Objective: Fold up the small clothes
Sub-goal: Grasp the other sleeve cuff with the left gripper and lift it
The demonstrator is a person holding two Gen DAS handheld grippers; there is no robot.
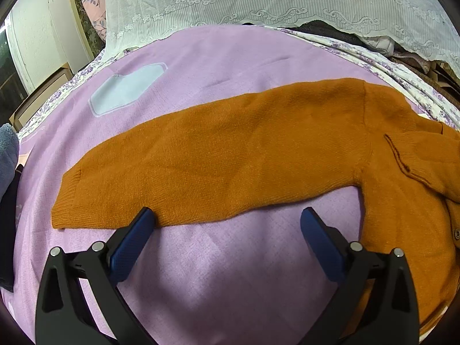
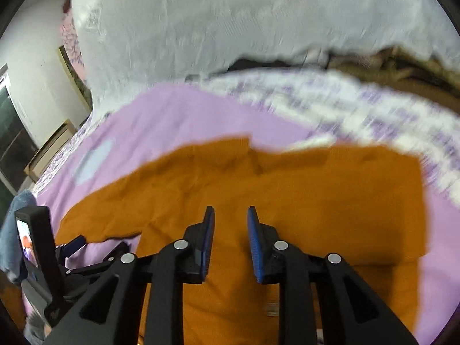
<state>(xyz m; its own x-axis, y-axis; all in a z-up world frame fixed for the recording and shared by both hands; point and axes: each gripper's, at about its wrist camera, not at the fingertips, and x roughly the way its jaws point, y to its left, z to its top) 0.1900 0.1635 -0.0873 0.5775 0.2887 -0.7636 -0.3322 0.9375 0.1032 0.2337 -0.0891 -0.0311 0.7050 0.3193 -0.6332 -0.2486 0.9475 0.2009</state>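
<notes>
An orange knitted sweater (image 1: 230, 149) lies flat on a lilac blanket (image 1: 218, 57). Its left sleeve stretches out to the left, cuff at the far left (image 1: 66, 204). My left gripper (image 1: 227, 215) is open wide, low at the sleeve's near edge; its left fingertip (image 1: 143, 218) touches the sleeve hem. In the blurred right wrist view the sweater's body (image 2: 316, 189) fills the middle. My right gripper (image 2: 230, 212) hovers over it, jaws a little apart with nothing between them. The left gripper (image 2: 74, 244) shows at the lower left there.
A white lace cloth (image 1: 273, 3) covers the pile behind the bed. A pale blue patch (image 1: 126, 89) sits on the blanket. A grey-blue towel (image 1: 7, 155) lies at the left edge. Dark clothes (image 1: 417, 57) are heaped at the back right. A floral sheet (image 2: 373, 109) borders the blanket.
</notes>
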